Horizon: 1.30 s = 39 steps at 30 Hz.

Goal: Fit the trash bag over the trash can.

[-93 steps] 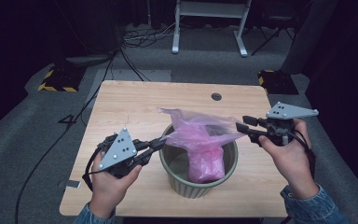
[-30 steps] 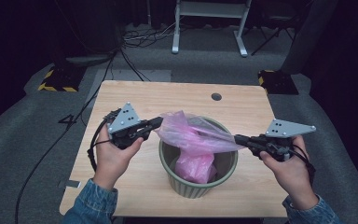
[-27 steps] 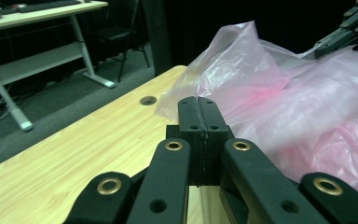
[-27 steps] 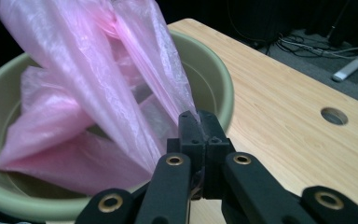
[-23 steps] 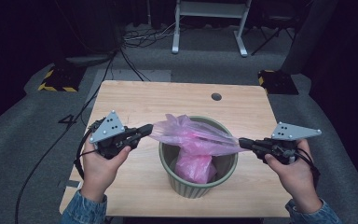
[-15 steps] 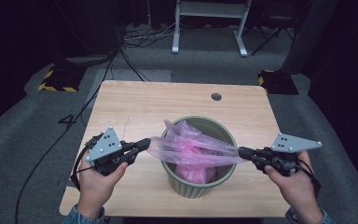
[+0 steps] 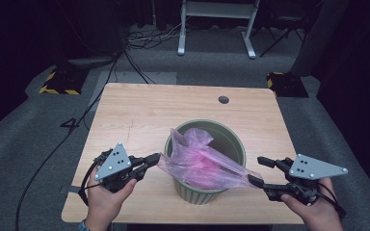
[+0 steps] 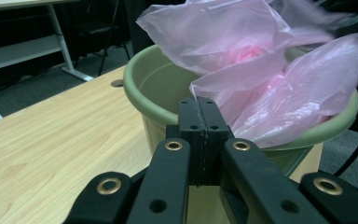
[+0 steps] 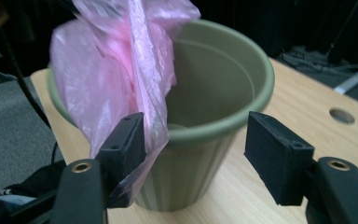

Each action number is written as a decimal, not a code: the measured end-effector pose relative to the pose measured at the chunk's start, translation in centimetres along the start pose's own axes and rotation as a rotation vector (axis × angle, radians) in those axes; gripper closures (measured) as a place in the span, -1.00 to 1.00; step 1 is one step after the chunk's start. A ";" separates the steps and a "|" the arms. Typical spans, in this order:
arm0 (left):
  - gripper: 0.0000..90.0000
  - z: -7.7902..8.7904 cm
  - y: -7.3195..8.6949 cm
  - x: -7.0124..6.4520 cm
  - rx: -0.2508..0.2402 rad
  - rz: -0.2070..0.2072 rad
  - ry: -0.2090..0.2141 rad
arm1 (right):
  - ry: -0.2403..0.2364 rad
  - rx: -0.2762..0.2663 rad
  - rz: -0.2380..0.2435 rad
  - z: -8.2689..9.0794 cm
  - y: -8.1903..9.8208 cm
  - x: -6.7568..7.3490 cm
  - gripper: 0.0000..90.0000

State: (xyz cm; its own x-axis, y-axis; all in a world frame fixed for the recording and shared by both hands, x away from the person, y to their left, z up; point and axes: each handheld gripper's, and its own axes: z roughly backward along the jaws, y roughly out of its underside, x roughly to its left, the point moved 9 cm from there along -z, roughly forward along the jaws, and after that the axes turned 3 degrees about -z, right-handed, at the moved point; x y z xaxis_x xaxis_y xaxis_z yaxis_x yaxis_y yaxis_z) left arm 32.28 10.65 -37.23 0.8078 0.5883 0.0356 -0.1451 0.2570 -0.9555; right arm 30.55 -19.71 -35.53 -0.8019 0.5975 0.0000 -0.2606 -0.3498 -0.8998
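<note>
A green ribbed bin (image 7: pixel 221 139) stands near the table's front edge, with a pink plastic bag (image 7: pixel 197 161) in it. The bag's mouth drapes over the near rim on both sides. My left gripper (image 7: pixel 155 157) is left of the bin, shut on the bag's edge (image 8: pixel 214 84); its closed jaws (image 8: pixel 198 105) meet just outside the rim. My right gripper (image 7: pixel 258 171) is right of the bin and its jaws have just been opening. They stand wide apart (image 9: pixel 196 126), and the bag's corner (image 9: pixel 149 121) lies loose against one pad (image 9: pixel 126 137), not pinched.
The wooden table (image 7: pixel 139 115) has a round cable hole (image 7: pixel 223 99) at the back right. Behind it stand a white desk frame (image 7: pixel 217 19), floor cables (image 7: pixel 144 41) and two black-and-yellow boxes (image 7: pixel 60 82).
Both hands came down and toward the table's near edge, drawing the bag's mouth lower over the bin's rim. The right jaws went from pinching the bag to wide apart.
</note>
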 end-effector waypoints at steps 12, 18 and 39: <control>1.00 0.1 -1.8 -0.4 -0.027 -0.036 -0.007 | -0.087 -0.068 0.077 0.5 -4.6 2.8 -0.19; 1.00 -0.5 -2.3 -1.5 -0.026 -0.074 0.025 | 0.017 -0.038 0.147 -1.0 -6.8 0.7 -0.19; 1.00 -1.0 -1.6 -0.1 -0.011 -0.079 0.027 | -0.077 0.173 0.117 -10.8 -6.9 -1.7 1.00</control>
State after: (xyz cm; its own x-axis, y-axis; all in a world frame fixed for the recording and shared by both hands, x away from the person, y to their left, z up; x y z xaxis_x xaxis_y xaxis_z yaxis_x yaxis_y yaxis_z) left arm 33.02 9.43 -36.04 0.8316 0.5458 0.1031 -0.0741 0.2929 -0.9533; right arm 39.57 -10.54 -34.06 -0.8689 0.4912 -0.0611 -0.2462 -0.5359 -0.8076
